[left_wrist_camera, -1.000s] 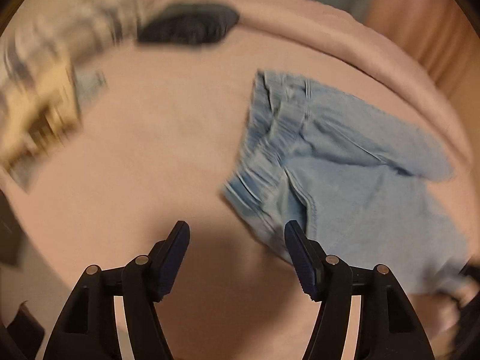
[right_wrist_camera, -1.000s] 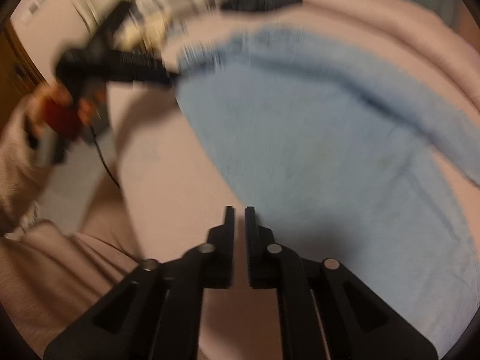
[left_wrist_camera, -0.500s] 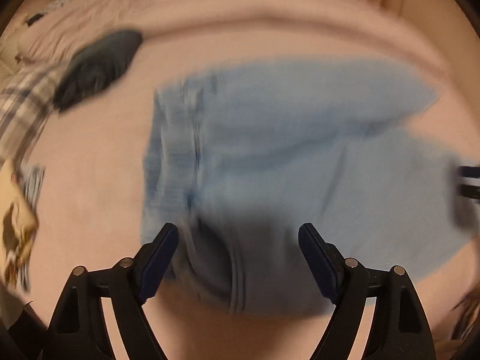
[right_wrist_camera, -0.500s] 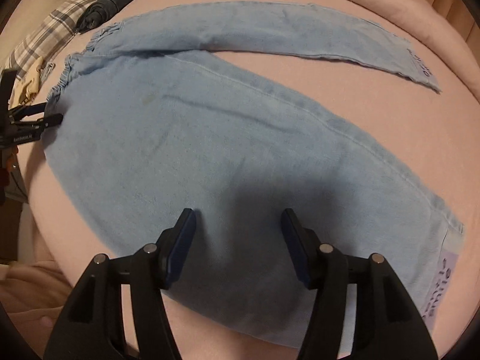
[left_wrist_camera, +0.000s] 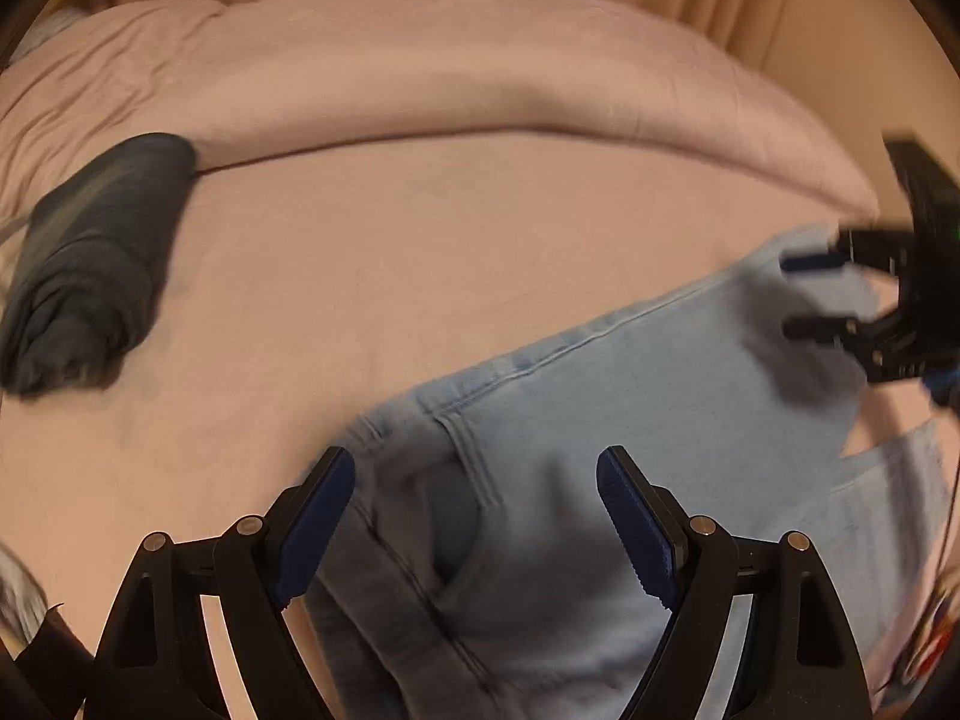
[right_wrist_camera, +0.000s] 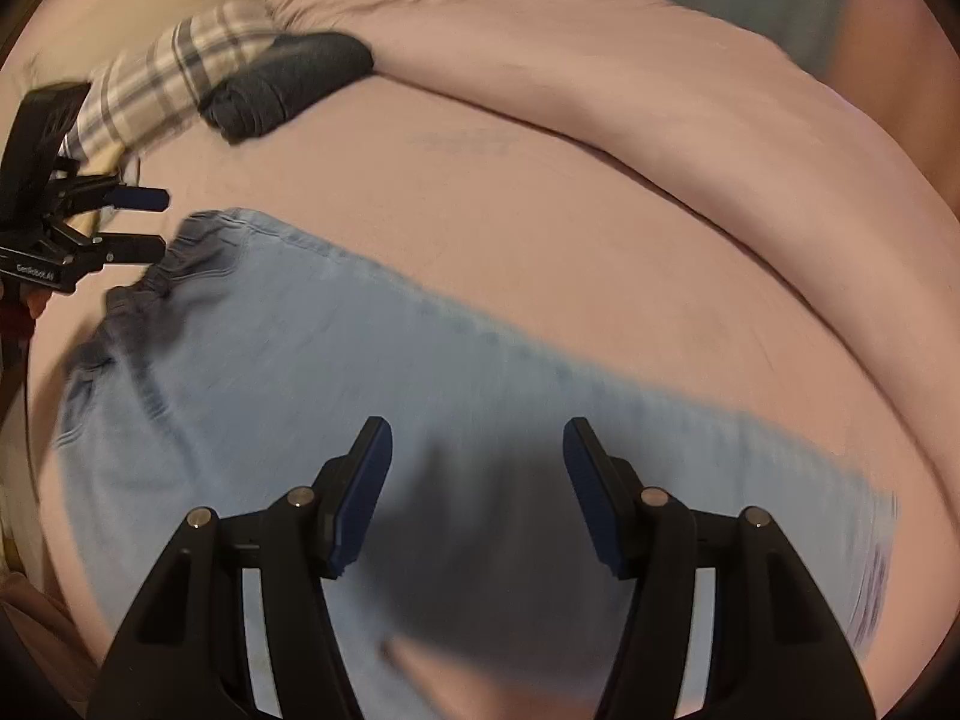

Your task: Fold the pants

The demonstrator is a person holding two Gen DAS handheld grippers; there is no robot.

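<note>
**Both grippers spread above the light blue pants**

Your left gripper (left_wrist_camera: pixel 474 516) stands with its jaws wide apart and nothing between the blue pads; the jaws have just been opening. Directly beneath it lie the pants (left_wrist_camera: pixel 600 420), with the gathered waistband and a pocket seam running under the gap. Your right gripper (right_wrist_camera: pixel 477 492) is also parted and grips nothing; its jaws too have just been opening. It hangs over the leg portion of the pants (right_wrist_camera: pixel 300 360), its shadow falling on the cloth between the fingers.

The pants lie flat on the pink bedspread (left_wrist_camera: pixel 420 252), waistband toward your left gripper, hems toward the right. In the left wrist view the right gripper (left_wrist_camera: pixel 810 294) appears at the far edge, over the hem end. In the right wrist view the left gripper (right_wrist_camera: pixel 138 222) appears beside the waistband, and its black body carries small white lettering too blurred to read with certainty. A pale patch near the hem (right_wrist_camera: pixel 876 576) is smeared and illegible.

A rolled dark garment (left_wrist_camera: pixel 90 264) lies well apart from the pants, next to a plaid cloth (right_wrist_camera: pixel 162 78).
</note>
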